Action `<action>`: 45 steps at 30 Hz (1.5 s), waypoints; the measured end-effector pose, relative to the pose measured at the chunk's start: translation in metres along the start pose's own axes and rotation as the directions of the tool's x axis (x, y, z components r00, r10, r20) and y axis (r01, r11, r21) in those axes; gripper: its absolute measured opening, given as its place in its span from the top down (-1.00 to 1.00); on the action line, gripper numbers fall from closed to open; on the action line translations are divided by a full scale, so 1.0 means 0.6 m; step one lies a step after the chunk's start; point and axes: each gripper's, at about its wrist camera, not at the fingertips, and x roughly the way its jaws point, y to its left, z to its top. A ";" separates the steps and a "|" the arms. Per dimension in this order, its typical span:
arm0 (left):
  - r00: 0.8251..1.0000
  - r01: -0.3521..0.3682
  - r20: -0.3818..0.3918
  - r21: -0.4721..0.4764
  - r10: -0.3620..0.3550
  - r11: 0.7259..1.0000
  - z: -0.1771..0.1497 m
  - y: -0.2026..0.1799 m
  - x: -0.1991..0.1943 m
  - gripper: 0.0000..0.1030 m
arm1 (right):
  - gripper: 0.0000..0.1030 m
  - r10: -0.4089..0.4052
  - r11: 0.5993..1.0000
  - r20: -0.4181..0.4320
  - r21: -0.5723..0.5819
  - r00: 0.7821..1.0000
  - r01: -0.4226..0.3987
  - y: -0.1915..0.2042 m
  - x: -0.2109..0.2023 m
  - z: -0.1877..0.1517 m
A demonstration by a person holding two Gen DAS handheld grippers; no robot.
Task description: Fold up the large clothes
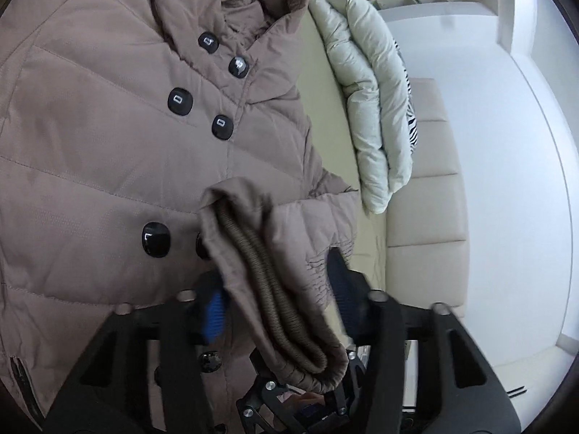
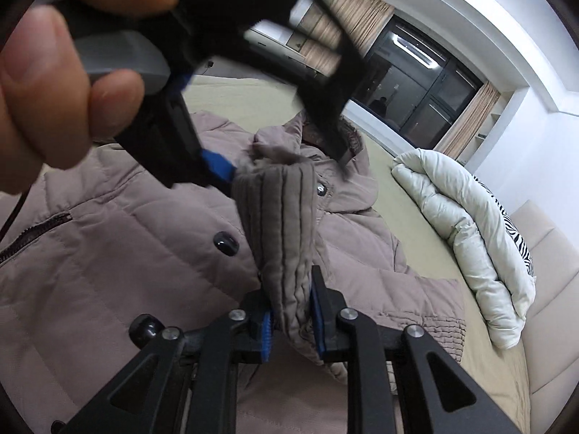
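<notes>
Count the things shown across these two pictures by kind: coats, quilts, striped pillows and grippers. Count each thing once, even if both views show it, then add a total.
Coats: 1, the brown coat
Quilts: 1, the folded pale quilt
Striped pillows: 1, the striped pillow behind the quilt
Grippers: 2, the left gripper and the right gripper
Total: 5

Pale folded duvet (image 2: 466,224), zebra-print pillow (image 2: 521,242), beige padded headboard (image 1: 423,195), dark window (image 2: 419,83)

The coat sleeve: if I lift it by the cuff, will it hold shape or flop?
Probably flops: the sleeve already bends limply between both hand-held grippers. Its quilted padding looks light but bulky. The ribbed inner cuff should give decent grip.
</notes>
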 end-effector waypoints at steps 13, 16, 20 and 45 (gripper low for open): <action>0.970 -0.144 0.208 0.079 0.124 0.986 0.105 0.001 -0.142 0.68 | -0.50 0.331 0.509 0.102 0.818 0.938 -0.269 -0.257 -0.019 -0.124; 0.952 -0.188 0.250 0.034 0.174 0.981 0.135 0.037 -0.181 0.68 | -0.52 0.380 0.139 0.207 0.951 0.902 -0.277 -0.334 0.025 -0.207; 0.934 -0.212 0.288 -0.029 0.212 0.977 0.161 0.089 -0.213 0.68 | -0.52 0.418 -0.117 0.360 0.932 0.834 -0.343 -0.353 0.081 -0.223; 0.910 -0.318 0.251 -0.085 0.329 0.944 0.174 0.179 -0.138 0.68 | -0.56 0.264 -0.405 0.430 0.862 0.863 -0.305 -0.417 0.211 -0.256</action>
